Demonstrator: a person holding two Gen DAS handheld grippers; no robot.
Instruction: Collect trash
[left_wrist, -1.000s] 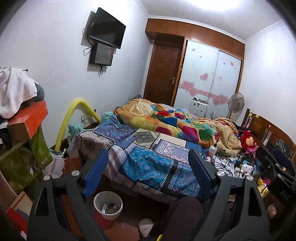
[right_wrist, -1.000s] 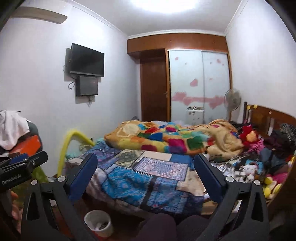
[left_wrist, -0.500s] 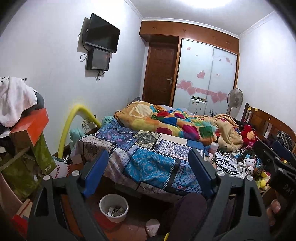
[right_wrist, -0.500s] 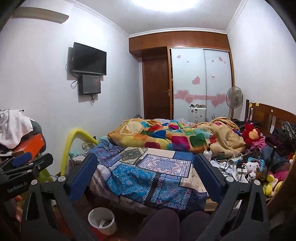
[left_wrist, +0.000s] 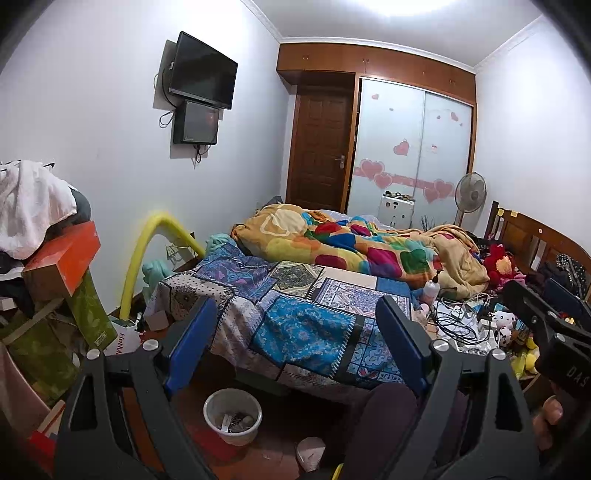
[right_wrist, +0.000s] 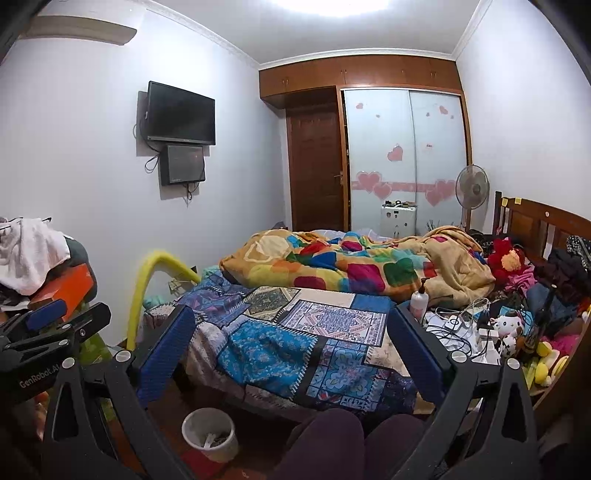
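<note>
At the far left, a pile of boxes carries a white cloth. A bent yellow tube stands against the wall beside it. The left gripper is held with its blue-padded jaws wide apart; nothing is between them. On the floor below it, at the foot of the bed, stands the white bin, upright, with scraps of trash inside. A crumpled pale wrapper lies on the floor just right of the bin. The bed carries a patchwork quilt and a multicoloured blanket. The right gripper also has its jaws wide apart and empty. Cables, a pump bottle and soft toys crowd the right side of the bed.
</note>
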